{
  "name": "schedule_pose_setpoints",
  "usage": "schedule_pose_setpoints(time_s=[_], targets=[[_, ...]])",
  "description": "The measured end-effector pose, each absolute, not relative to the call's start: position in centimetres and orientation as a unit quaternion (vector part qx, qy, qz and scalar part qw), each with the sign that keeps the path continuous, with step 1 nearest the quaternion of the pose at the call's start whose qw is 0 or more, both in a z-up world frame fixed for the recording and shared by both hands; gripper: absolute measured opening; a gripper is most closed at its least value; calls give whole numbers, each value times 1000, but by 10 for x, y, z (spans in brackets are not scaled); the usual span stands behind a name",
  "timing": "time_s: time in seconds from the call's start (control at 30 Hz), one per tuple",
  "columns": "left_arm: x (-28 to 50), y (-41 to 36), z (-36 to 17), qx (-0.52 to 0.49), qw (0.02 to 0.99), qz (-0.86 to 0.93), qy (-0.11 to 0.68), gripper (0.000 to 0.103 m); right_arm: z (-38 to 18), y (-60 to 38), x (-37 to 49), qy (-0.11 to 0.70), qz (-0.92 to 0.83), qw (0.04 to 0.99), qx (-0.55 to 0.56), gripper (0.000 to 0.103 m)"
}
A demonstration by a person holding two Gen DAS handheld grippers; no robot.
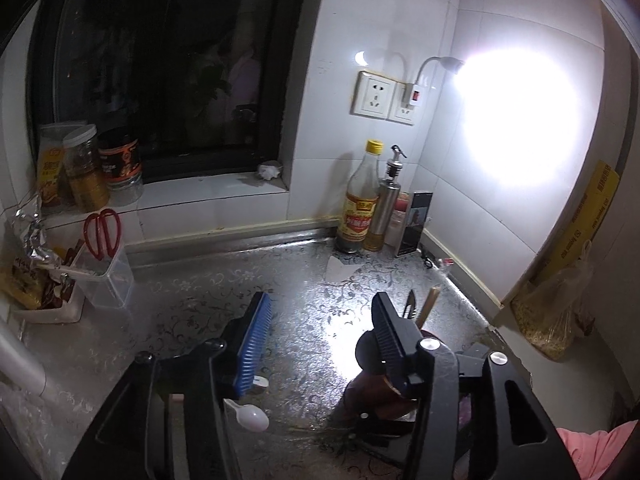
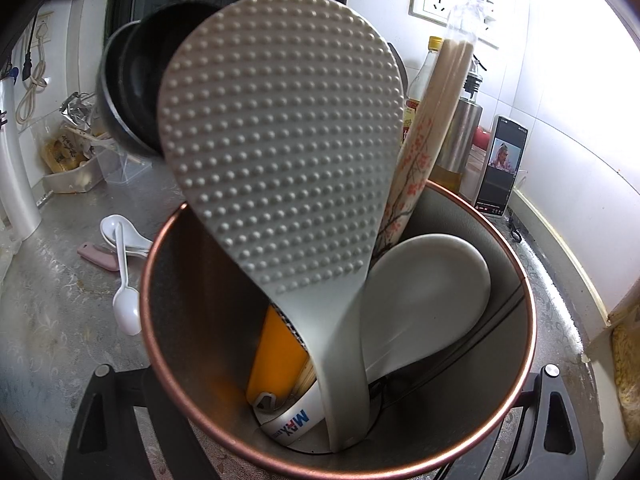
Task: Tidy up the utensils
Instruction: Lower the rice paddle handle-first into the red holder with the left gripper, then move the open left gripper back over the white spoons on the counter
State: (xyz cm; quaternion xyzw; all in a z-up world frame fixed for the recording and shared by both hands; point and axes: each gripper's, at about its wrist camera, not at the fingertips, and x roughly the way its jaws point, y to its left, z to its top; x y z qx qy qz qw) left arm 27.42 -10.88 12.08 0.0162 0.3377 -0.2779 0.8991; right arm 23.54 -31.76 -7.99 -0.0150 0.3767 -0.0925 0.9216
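Observation:
A copper-rimmed utensil holder (image 2: pixel 516 272) fills the right wrist view. It sits between the fingers (image 2: pixel 106 384) of my right gripper (image 2: pixel 328 380), which is shut on it. Inside stand a dimpled grey rice paddle (image 2: pixel 280 140), a grey ladle (image 2: pixel 424 292), sleeved chopsticks (image 2: pixel 424 132) and an orange-handled tool (image 2: pixel 280 352). Left of the holder my left gripper (image 1: pixel 322 298) hangs open over the counter, with nothing between its jaws. Just beneath it lies a white plastic spoon (image 1: pixel 252 416) (image 2: pixel 126 308). More white spoons (image 2: pixel 120 232) and a pink handle (image 2: pixel 96 256) lie further left. The holder (image 1: pixel 376 396) shows behind the left gripper's right finger.
Red scissors (image 1: pixel 102 236) stand in a clear box at the back left, beside a white tray of packets (image 1: pixel 44 300). Bottles (image 1: pixel 360 200), a steel oil can (image 1: pixel 386 204) and a phone (image 2: pixel 502 164) fill the back corner. Black pans (image 2: pixel 132 80) lean by the window. A bright lamp (image 1: pixel 520 120) glares.

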Motion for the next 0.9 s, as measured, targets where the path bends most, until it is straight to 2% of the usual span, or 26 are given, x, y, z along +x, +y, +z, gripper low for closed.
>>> schedule_pose_setpoints(time_s=[0.27,0.33,0.5,0.63,0.9], targets=[[291,-50,96,-32,905,-197,375,59,-80,-317,235,376,-93,922,-15,93],[293,-35,90,-43,906,-175,382,67,-80,-317,235,376,-93,922,-16,93],[300,6,71,-88,903,-111,405,70,-80,-317,235,376,-94,922,-15,93],[303,37,53,-124,893,-60,429,78,-79,-318,234,376,-94,922,-15,93],[301,87,14,-206,863,28,461,79,-79,-311,233,375,-97,922,-15,93]])
